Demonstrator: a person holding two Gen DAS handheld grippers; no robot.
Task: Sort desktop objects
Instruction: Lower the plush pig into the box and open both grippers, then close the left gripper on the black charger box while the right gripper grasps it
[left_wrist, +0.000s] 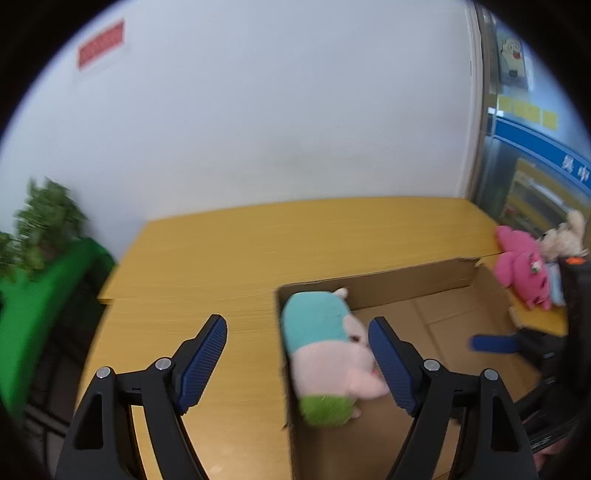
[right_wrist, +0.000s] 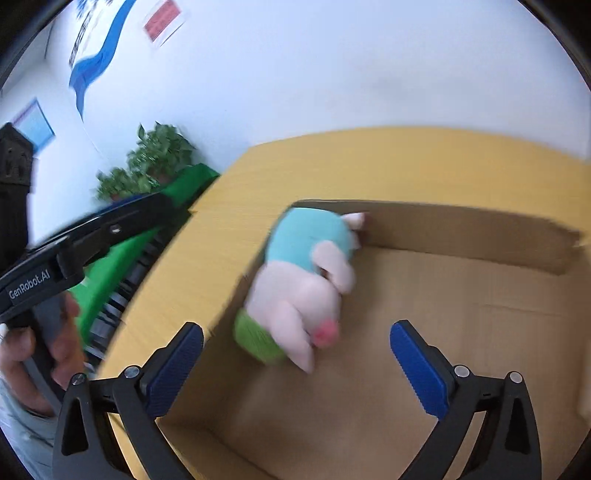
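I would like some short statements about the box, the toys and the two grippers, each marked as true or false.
1. The pastel plush toy lies inside the cardboard box. True.
2. The right gripper is shut on the plush toy. False: its jaws are wide apart and hold nothing.
3. A pink plush lies outside the box on the yellow desk. True.
4. The left gripper holds a toy. False: it is open and holds nothing.
5. The box is full of toys. False: only one toy shows inside.
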